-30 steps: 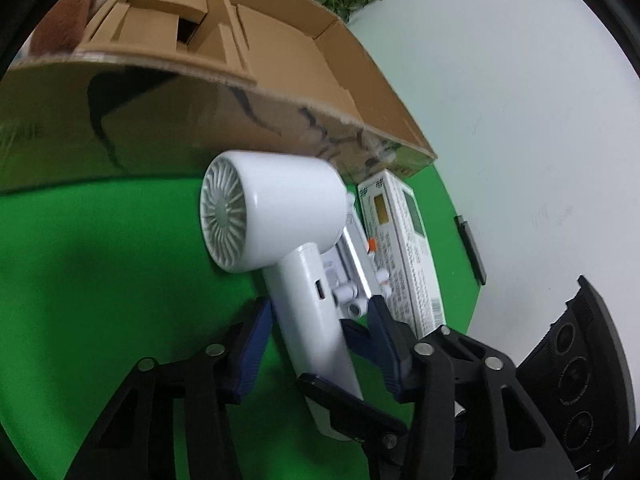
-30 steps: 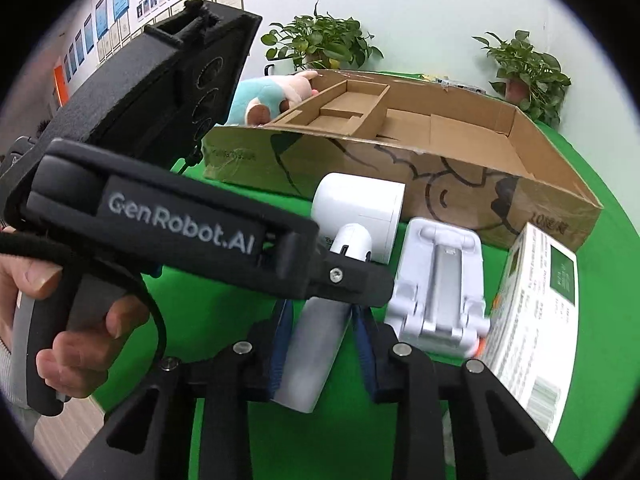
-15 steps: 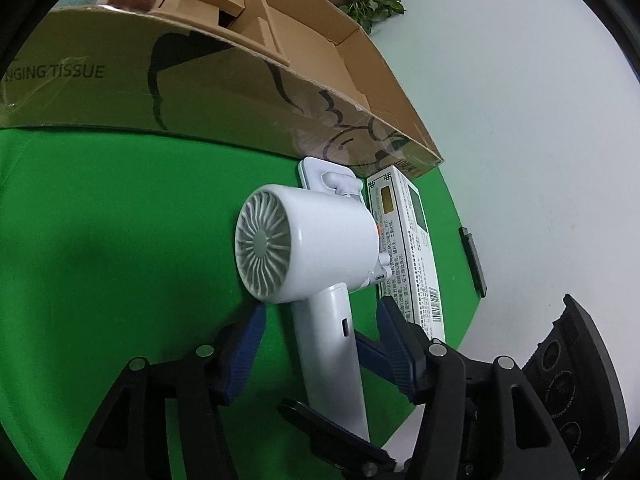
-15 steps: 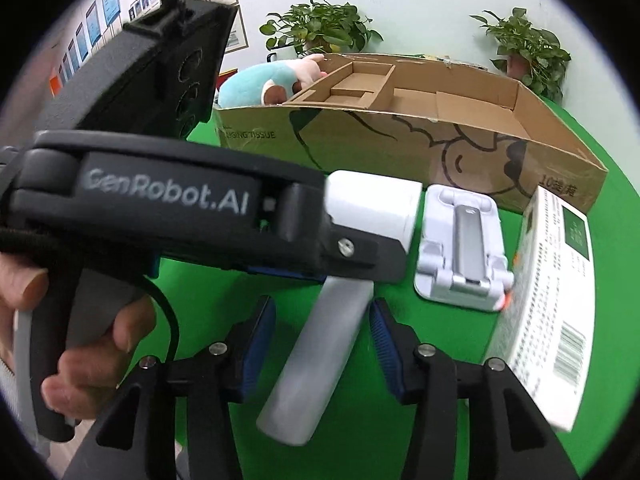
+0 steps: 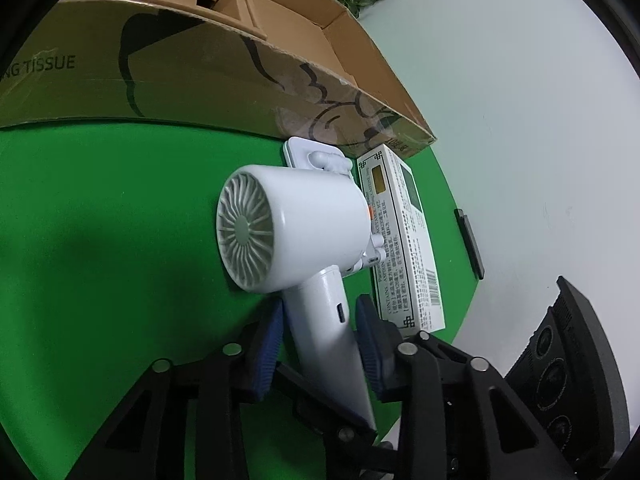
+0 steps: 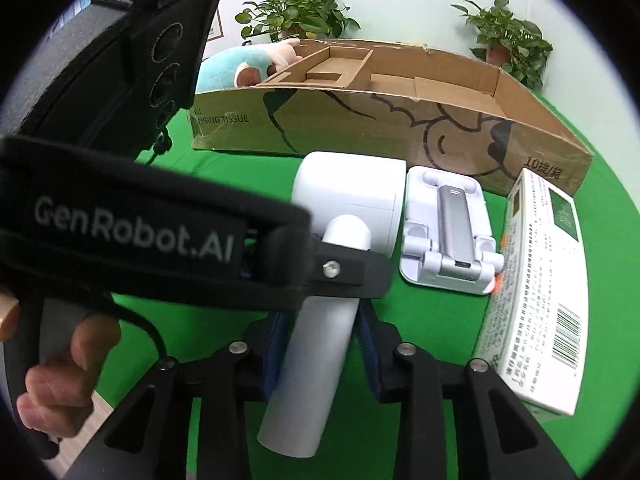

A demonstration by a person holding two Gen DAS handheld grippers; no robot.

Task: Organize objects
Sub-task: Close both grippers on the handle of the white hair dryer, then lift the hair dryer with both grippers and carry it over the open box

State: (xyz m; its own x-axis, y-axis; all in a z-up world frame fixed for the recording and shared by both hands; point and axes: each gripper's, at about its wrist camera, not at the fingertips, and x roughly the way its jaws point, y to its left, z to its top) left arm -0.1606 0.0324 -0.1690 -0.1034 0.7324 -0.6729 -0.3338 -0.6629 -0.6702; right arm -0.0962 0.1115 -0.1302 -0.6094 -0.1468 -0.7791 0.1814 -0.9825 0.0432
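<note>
A white hair dryer [image 5: 304, 228] is held above the green table, its handle [image 6: 316, 360] running down between both grippers. My left gripper [image 5: 320, 340] has its blue pads on either side of the handle, close to it. My right gripper [image 6: 322, 352] is shut on the same handle lower down, pads pressed against it. The left gripper's black body [image 6: 132, 216] crosses the right wrist view in front of the dryer. A brown cardboard box [image 6: 400, 120] with inner dividers stands open just behind.
A white folding phone stand [image 6: 444, 232] lies right of the dryer, and a white medicine box [image 6: 540, 292] right of that. A plush toy [image 6: 248, 64] sits behind the box's left end. Potted plants [image 6: 296, 12] stand at the back. A green cloth [image 5: 100, 240] covers the table.
The right gripper, open around the handle half a second ago, has closed on it. The dryer has turned more upright and the left pads have drawn closer to the handle.
</note>
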